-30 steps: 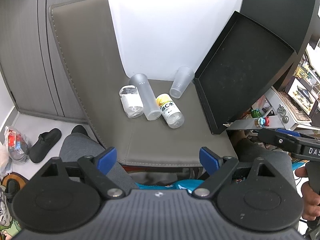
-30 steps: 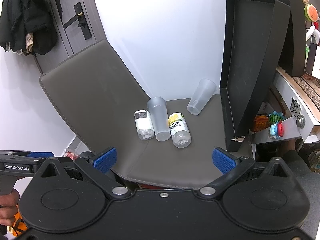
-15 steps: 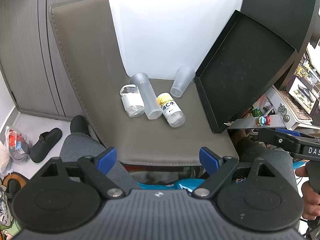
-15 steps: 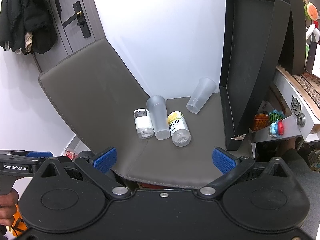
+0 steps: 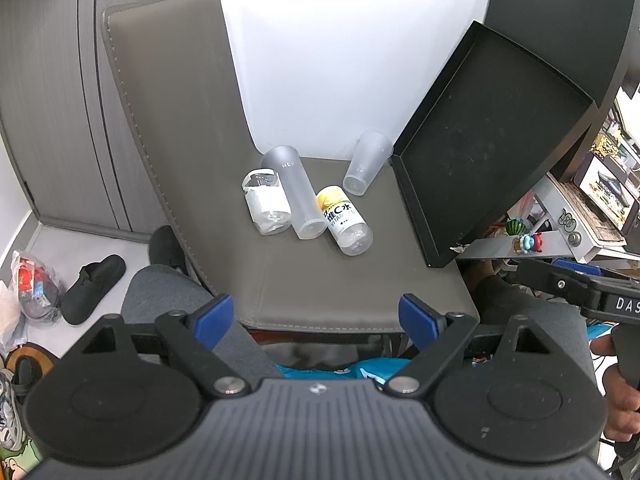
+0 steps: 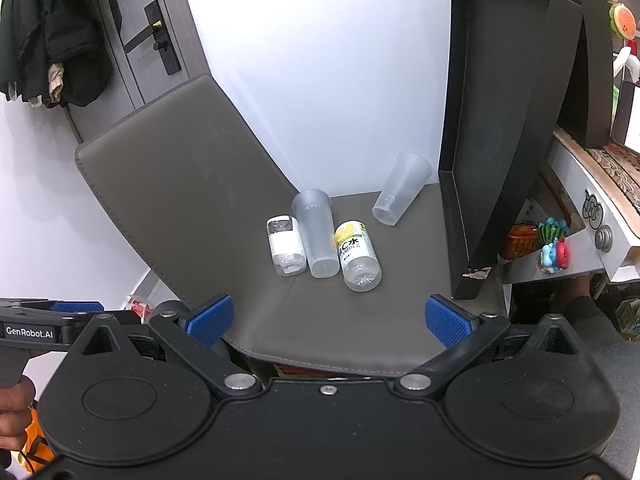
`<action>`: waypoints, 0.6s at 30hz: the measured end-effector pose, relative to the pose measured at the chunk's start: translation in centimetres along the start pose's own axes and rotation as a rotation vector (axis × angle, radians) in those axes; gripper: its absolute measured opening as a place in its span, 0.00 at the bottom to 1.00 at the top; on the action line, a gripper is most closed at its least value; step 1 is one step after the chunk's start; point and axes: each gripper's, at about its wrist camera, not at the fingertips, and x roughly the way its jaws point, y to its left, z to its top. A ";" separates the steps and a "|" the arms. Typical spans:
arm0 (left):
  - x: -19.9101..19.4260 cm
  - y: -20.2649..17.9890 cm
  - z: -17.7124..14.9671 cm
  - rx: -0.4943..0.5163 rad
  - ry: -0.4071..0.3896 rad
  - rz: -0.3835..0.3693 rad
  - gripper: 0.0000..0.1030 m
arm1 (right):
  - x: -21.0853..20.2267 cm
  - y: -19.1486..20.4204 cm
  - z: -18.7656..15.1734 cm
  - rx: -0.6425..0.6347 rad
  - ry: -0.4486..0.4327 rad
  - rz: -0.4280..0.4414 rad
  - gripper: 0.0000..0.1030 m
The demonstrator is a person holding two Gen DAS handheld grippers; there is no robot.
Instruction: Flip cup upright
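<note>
Two frosted plastic cups lie on their sides on a grey chair seat [image 5: 344, 284] [image 6: 352, 320]. The tall cup [image 5: 298, 194] [image 6: 316, 234] lies between two bottles, base toward me. The shorter cup [image 5: 366, 162] [image 6: 402, 188] lies at the back right by a black tray. My left gripper [image 5: 318, 320] is open and empty, held back over the seat's front edge. My right gripper [image 6: 328, 320] is open and empty, also short of the seat's front.
A clear bottle with a white label [image 5: 266, 202] [image 6: 285, 246] and a yellow-labelled bottle [image 5: 342, 220] [image 6: 357, 254] lie beside the tall cup. A black tray [image 5: 488, 136] [image 6: 504, 120] leans at the seat's right. The chair back [image 5: 168, 120] rises left. Shoes [image 5: 94, 288] lie on the floor.
Both views have shifted only slightly; the objects on the seat have not moved and both grippers stay open.
</note>
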 end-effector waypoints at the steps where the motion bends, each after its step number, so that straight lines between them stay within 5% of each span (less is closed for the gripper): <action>1: 0.1 0.0 0.0 0.001 0.001 0.000 0.86 | 0.0 0.0 0.0 0.000 0.001 0.000 1.00; 18: 0.2 0.0 0.0 0.003 0.005 0.002 0.86 | 0.0 0.2 0.0 -0.007 0.000 0.000 1.00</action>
